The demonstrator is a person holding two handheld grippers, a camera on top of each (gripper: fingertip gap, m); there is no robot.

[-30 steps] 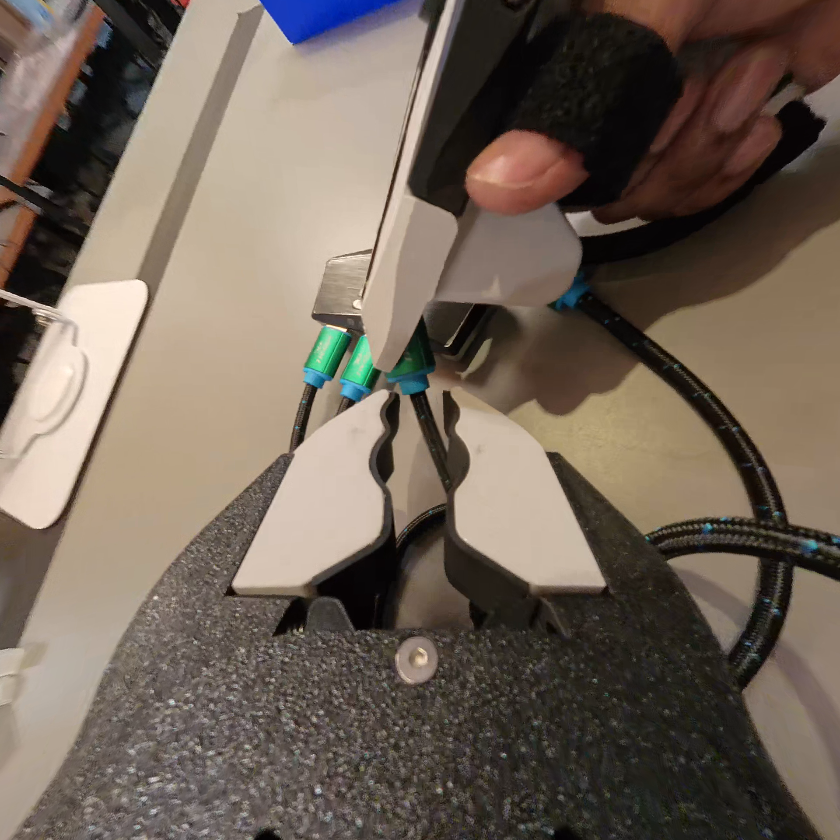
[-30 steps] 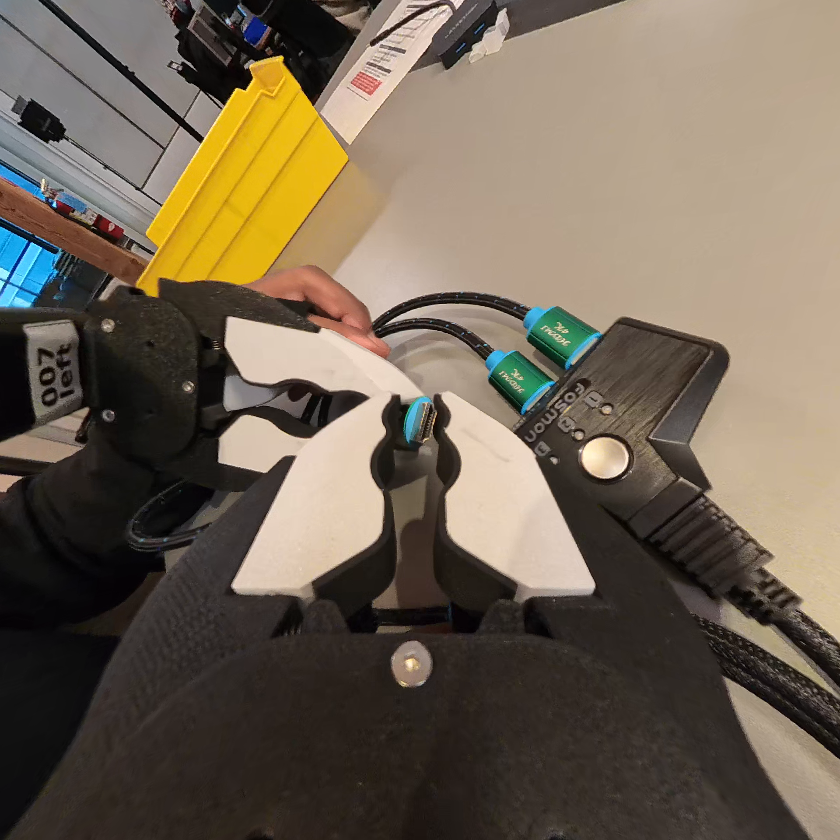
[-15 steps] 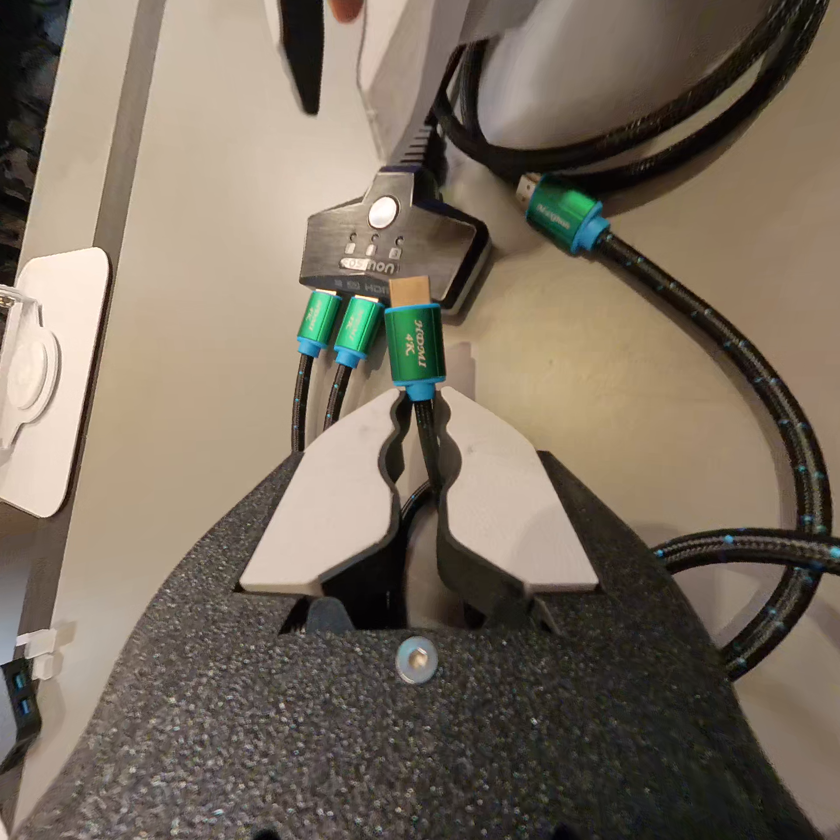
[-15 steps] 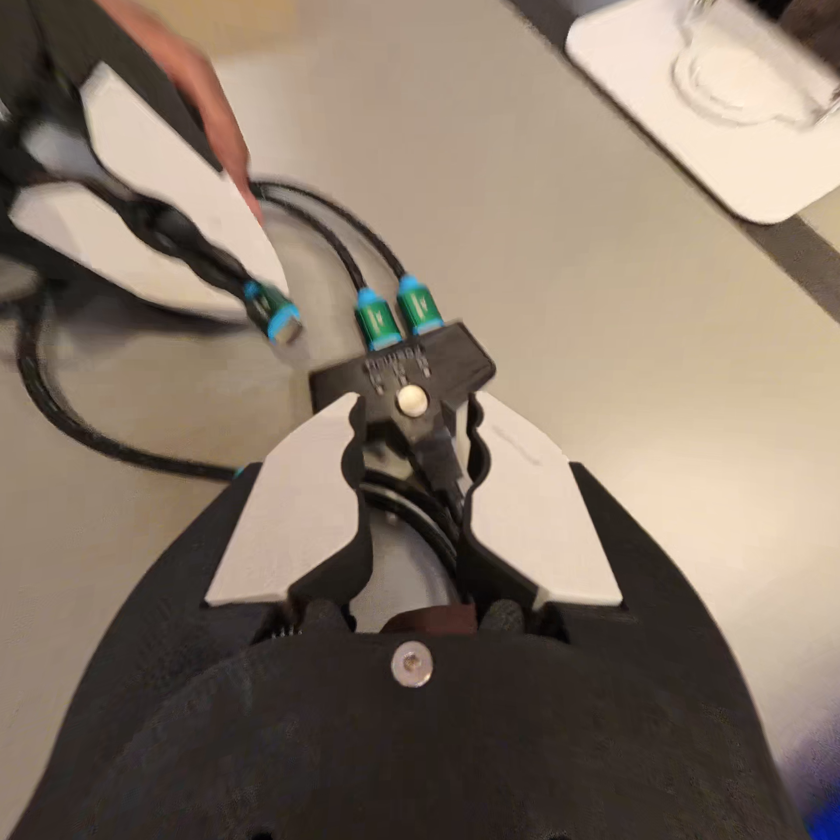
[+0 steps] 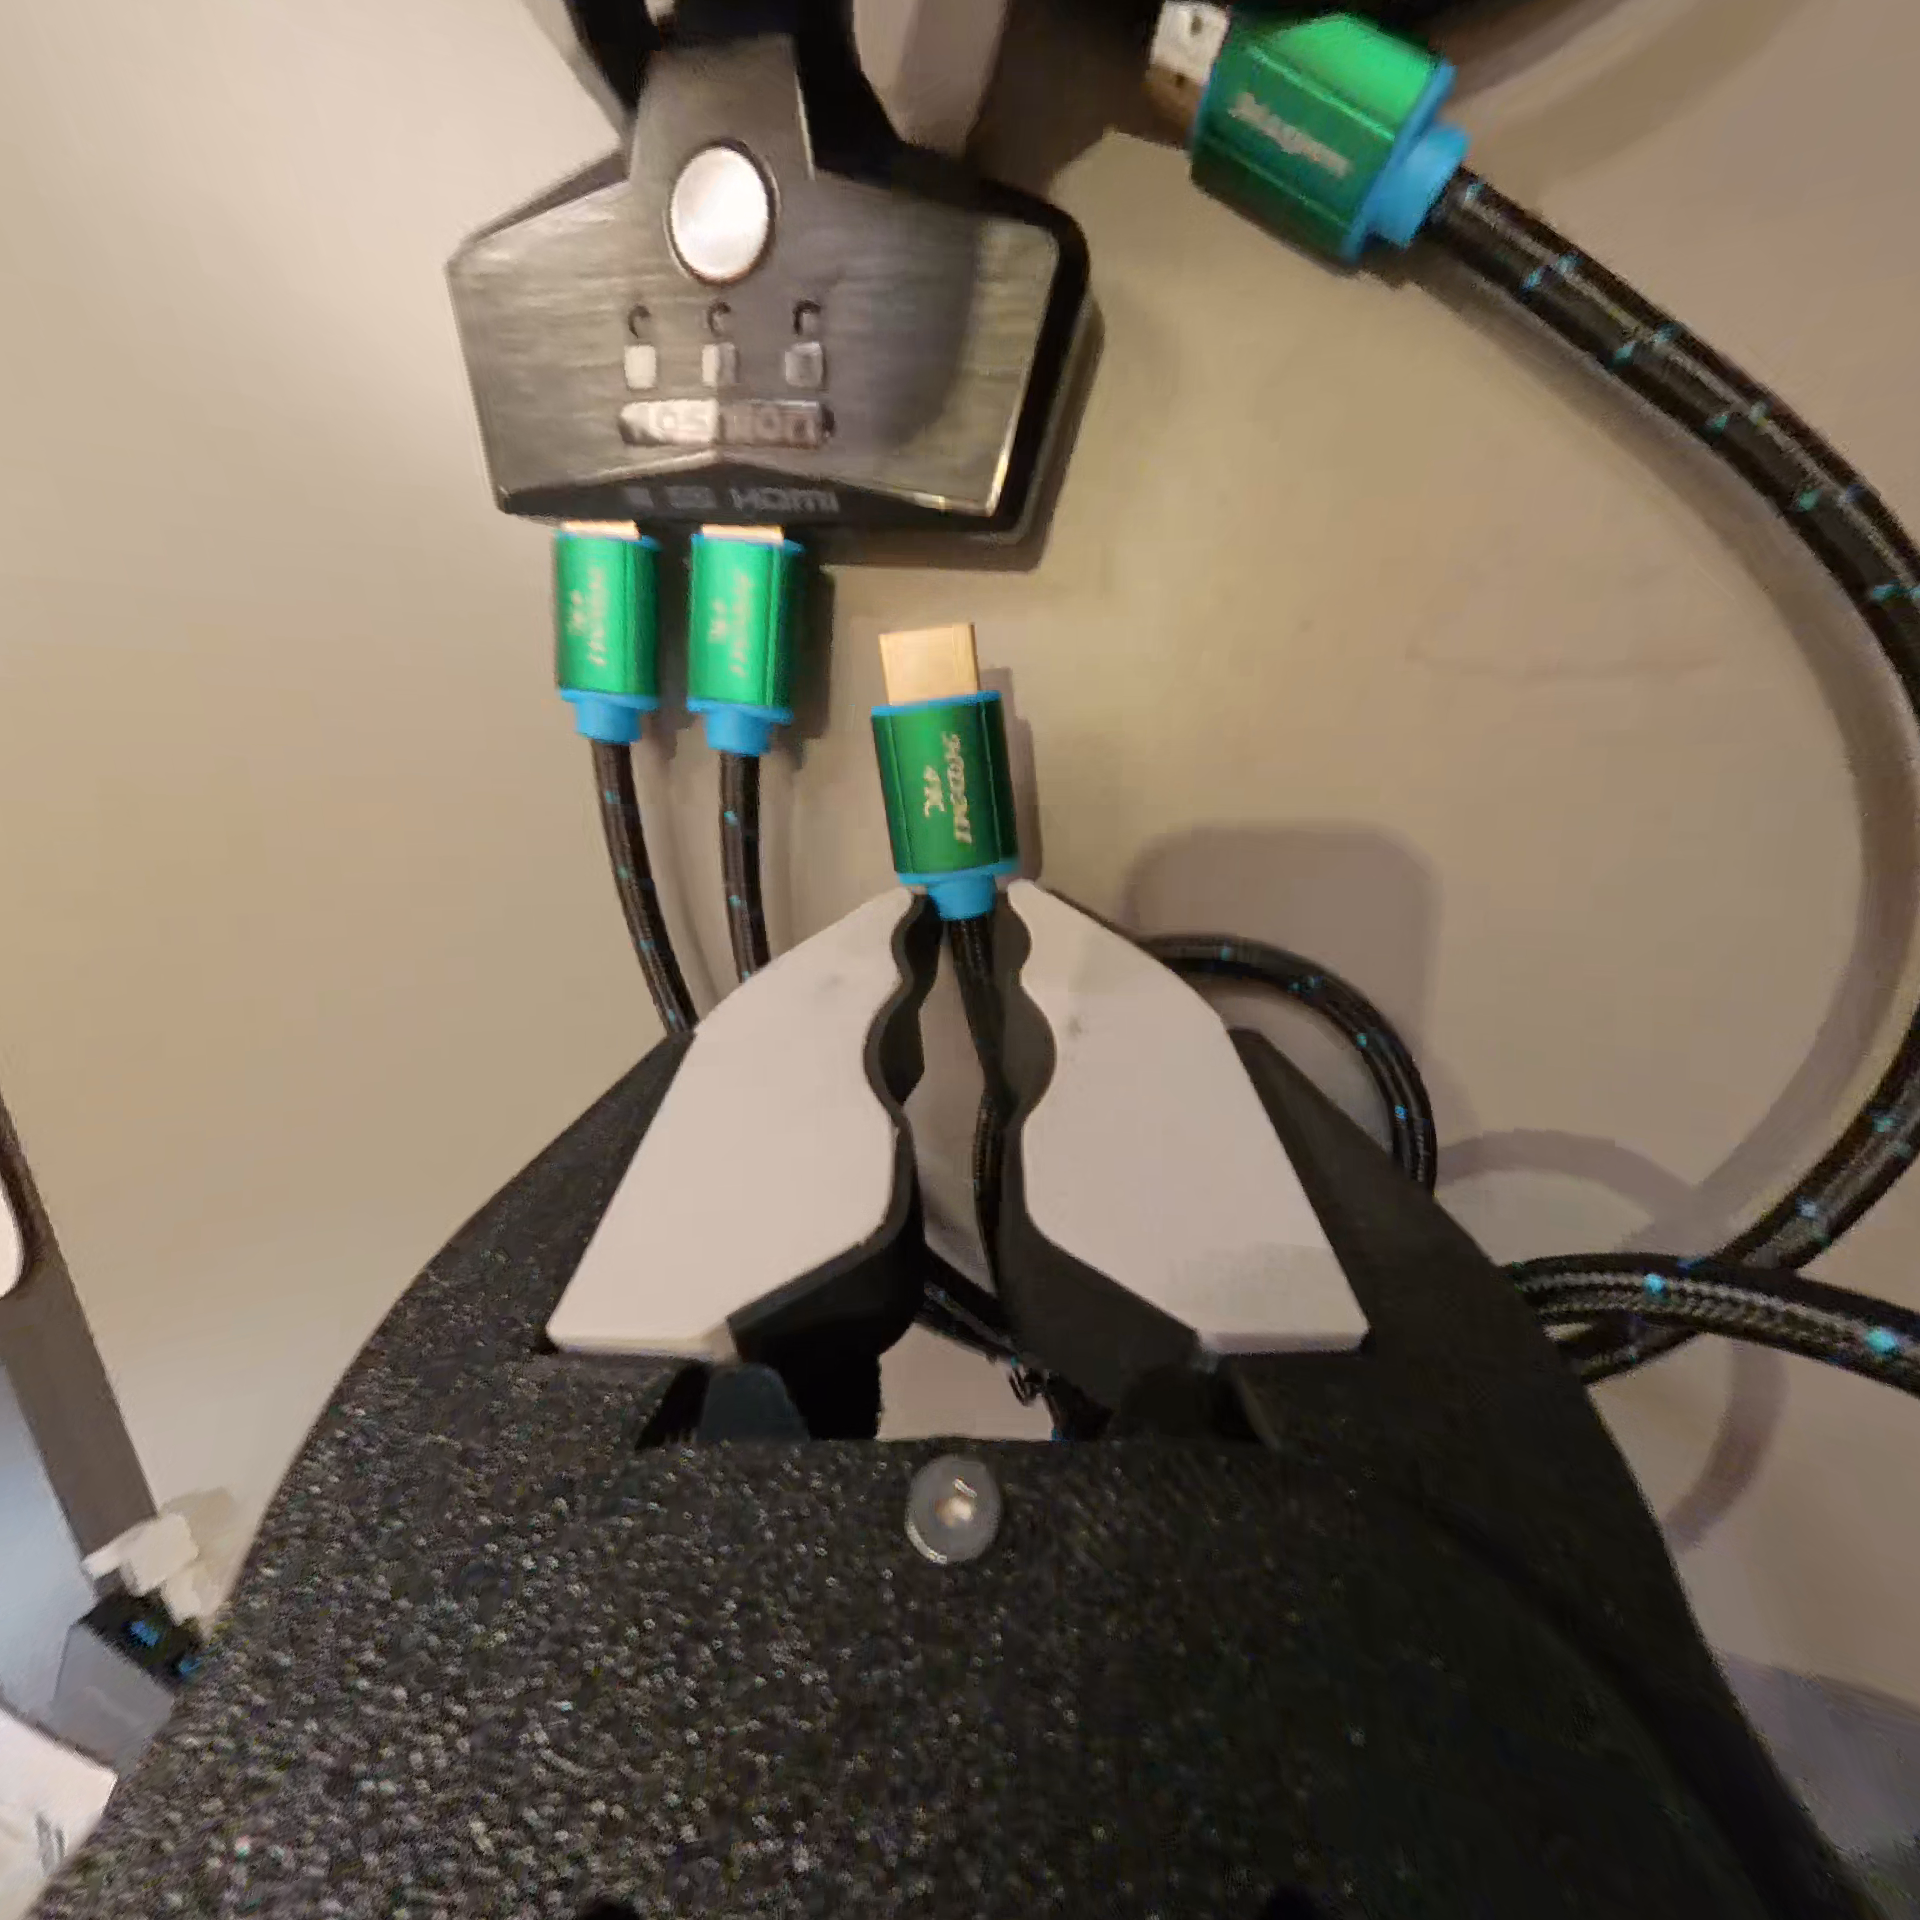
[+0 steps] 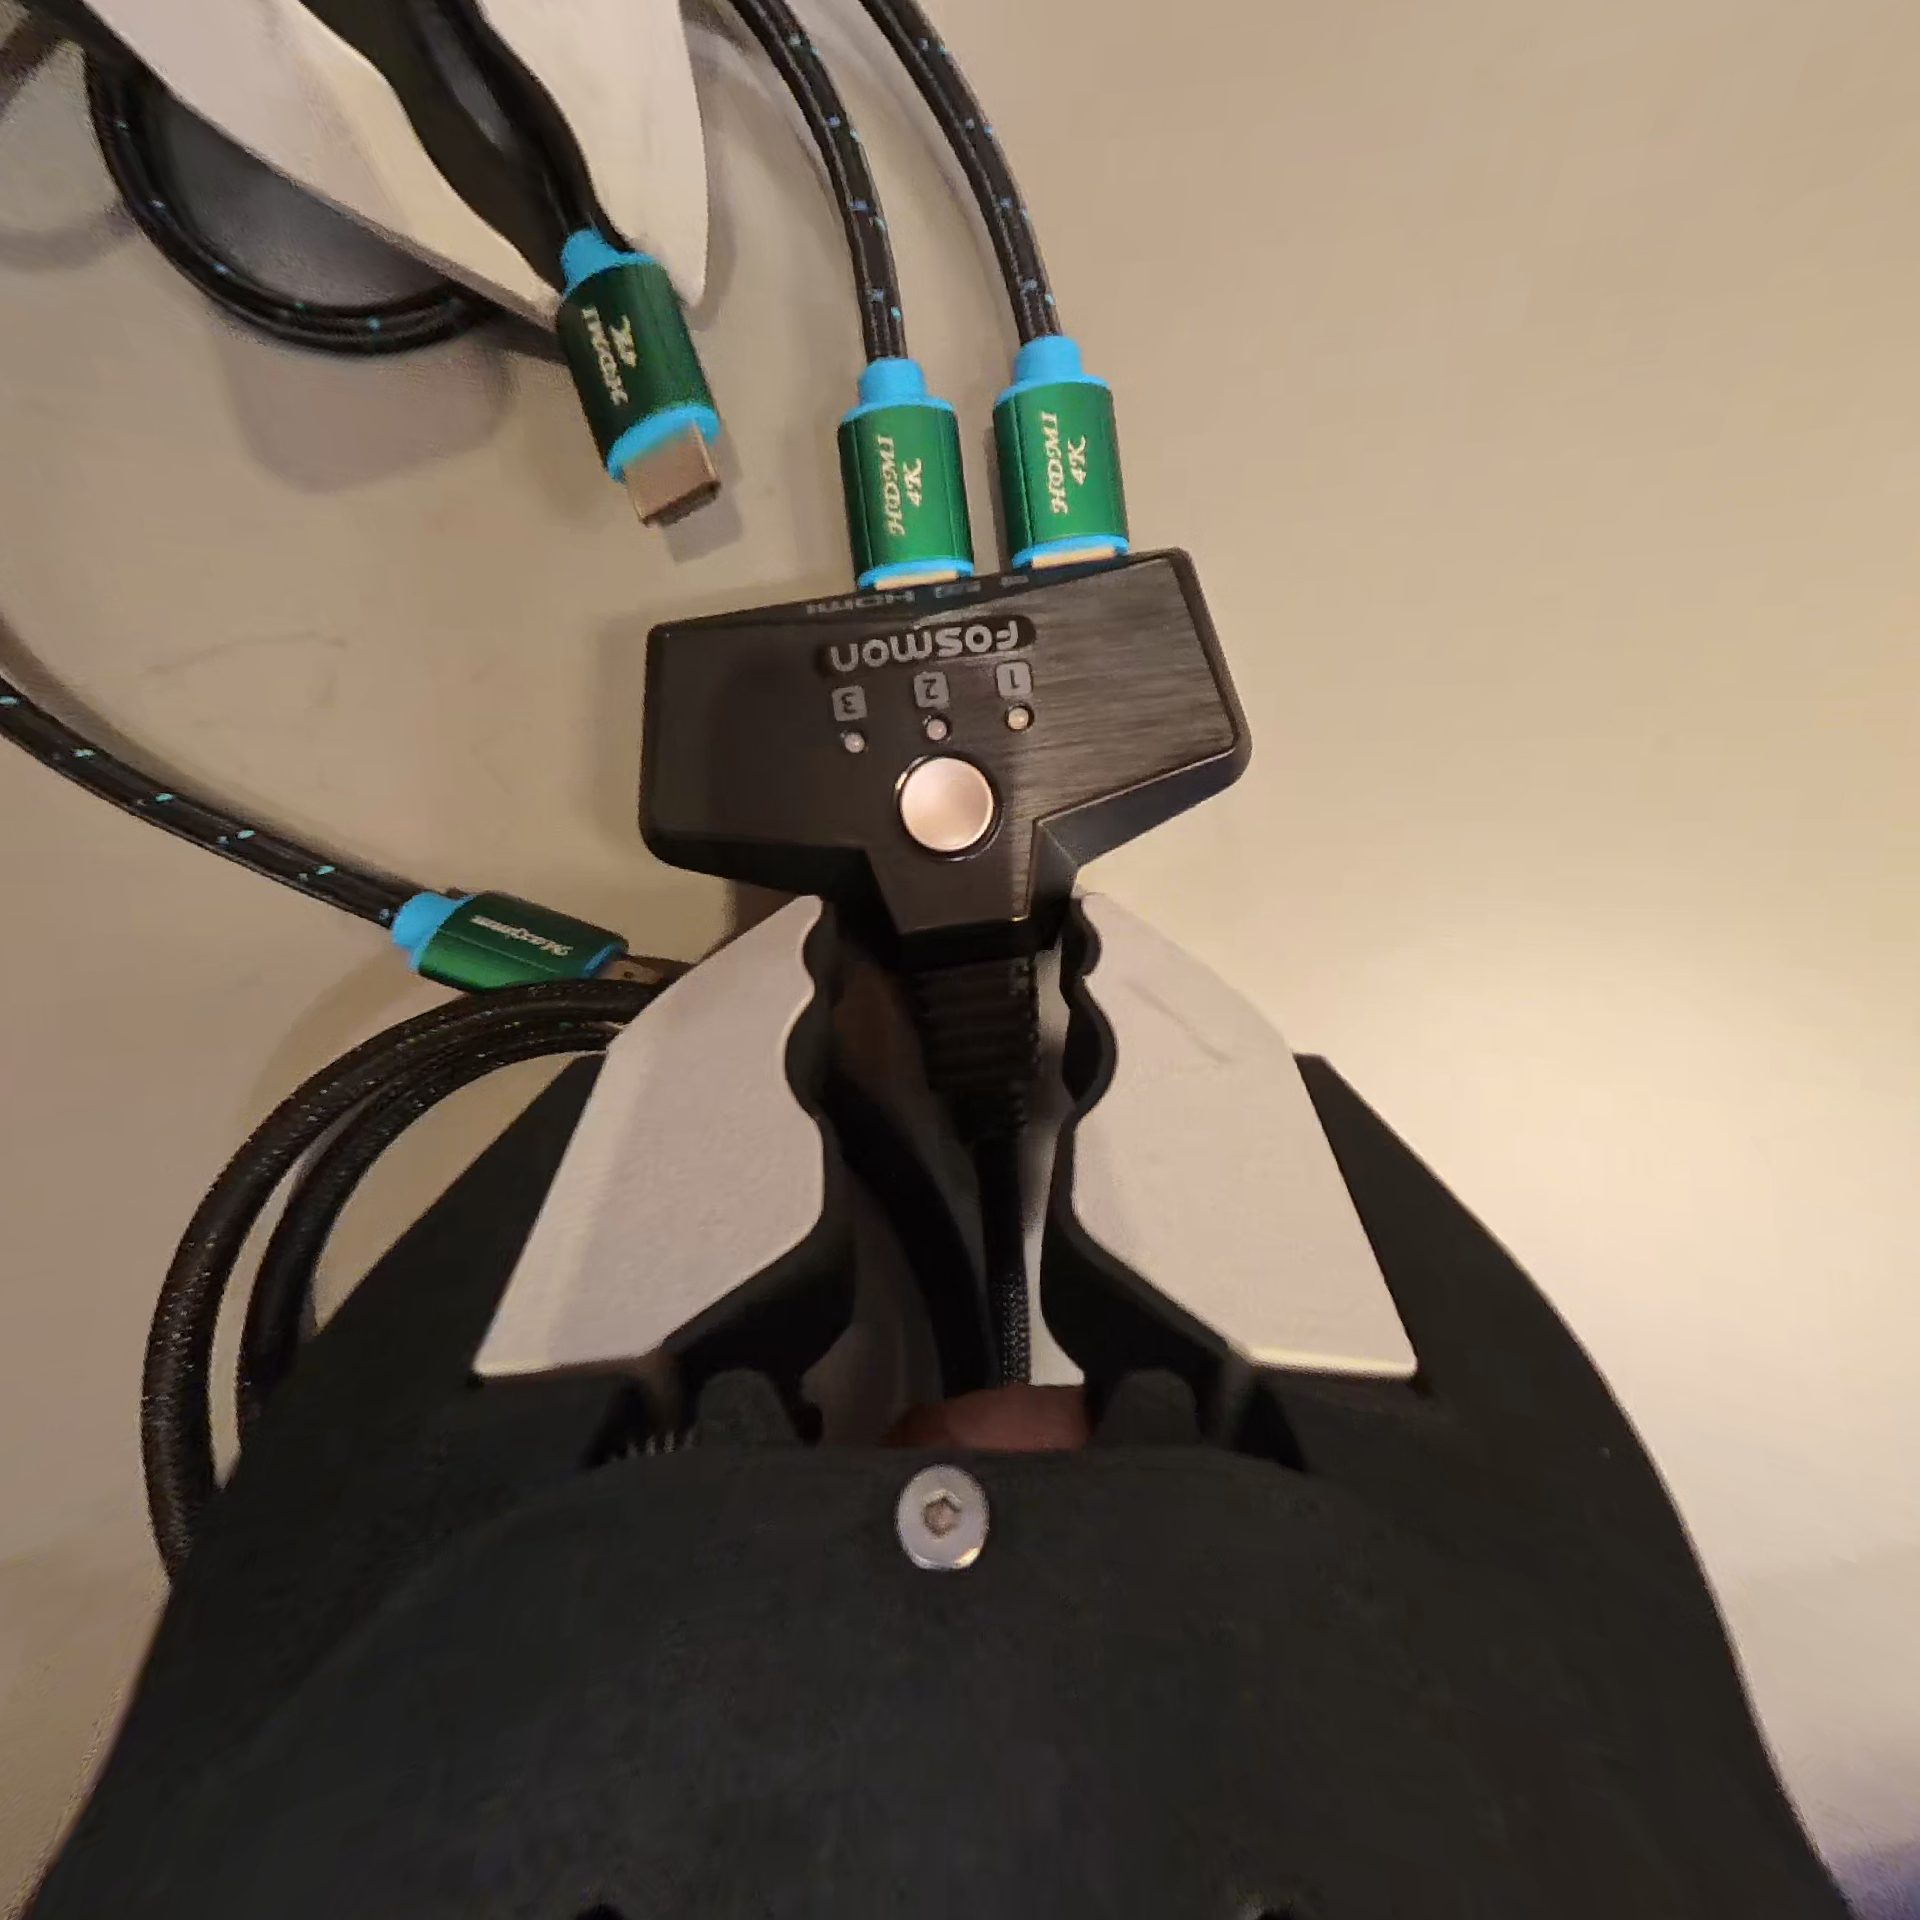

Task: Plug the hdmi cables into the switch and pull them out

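Observation:
The black HDMI switch lies on the tan table with two green plugs seated in its left and middle ports. My left gripper is shut on the braided cable just behind a third green plug. Its gold tip points at the free right port, a short gap away. My right gripper is shut on the narrow tail of the switch from behind. The held plug also shows in the right wrist view.
A larger loose green plug on a thick braided cable lies right of the switch and loops round toward me. It shows in the right wrist view too. A small black device sits at the lower left.
My right gripper let go of the third plug's tip, swung behind the switch and closed on its tail. My left gripper kept the cable and brought the plug down before the free port.

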